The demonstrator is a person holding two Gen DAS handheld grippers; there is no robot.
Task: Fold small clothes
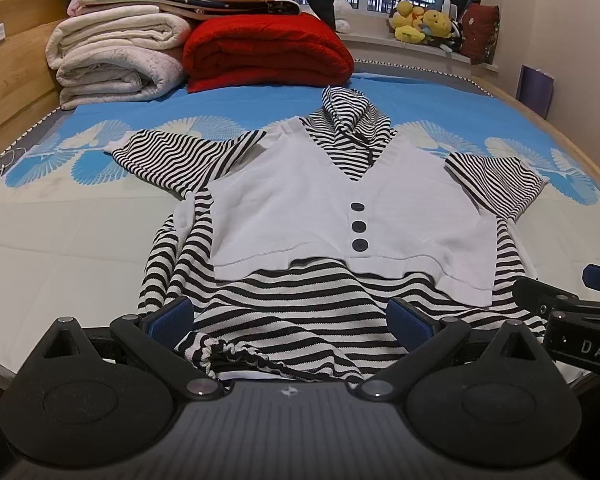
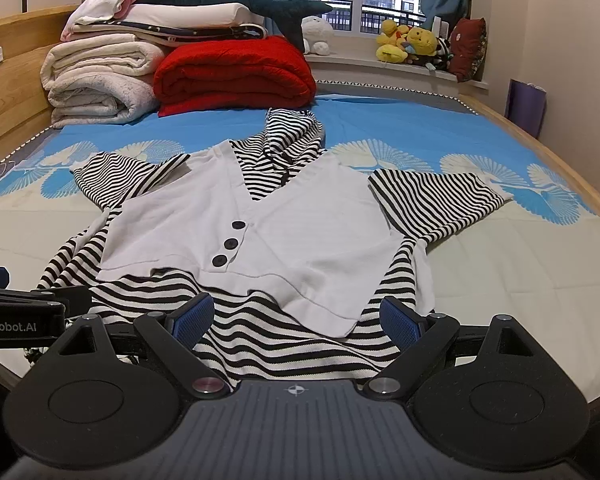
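Note:
A small black-and-white striped hooded top point(image 1: 300, 312) with a white buttoned vest front point(image 1: 300, 208) lies spread face up on the bed, hood at the far end, sleeves out to both sides. It also shows in the right wrist view point(image 2: 284, 336). My left gripper point(image 1: 290, 320) is open, low over the near left part of the striped hem, its blue pads on either side of bunched cloth. My right gripper point(image 2: 296, 318) is open over the near right part of the hem, below the vest's lower edge point(image 2: 320, 312). Neither holds anything.
The bed sheet point(image 1: 80, 220) is blue and cream. Folded cream blankets point(image 1: 116, 60) and a red blanket point(image 1: 264, 52) are stacked at the far left. Wooden bed rails point(image 1: 4, 92) run along both sides. Plush toys point(image 1: 420, 24) sit on the window sill.

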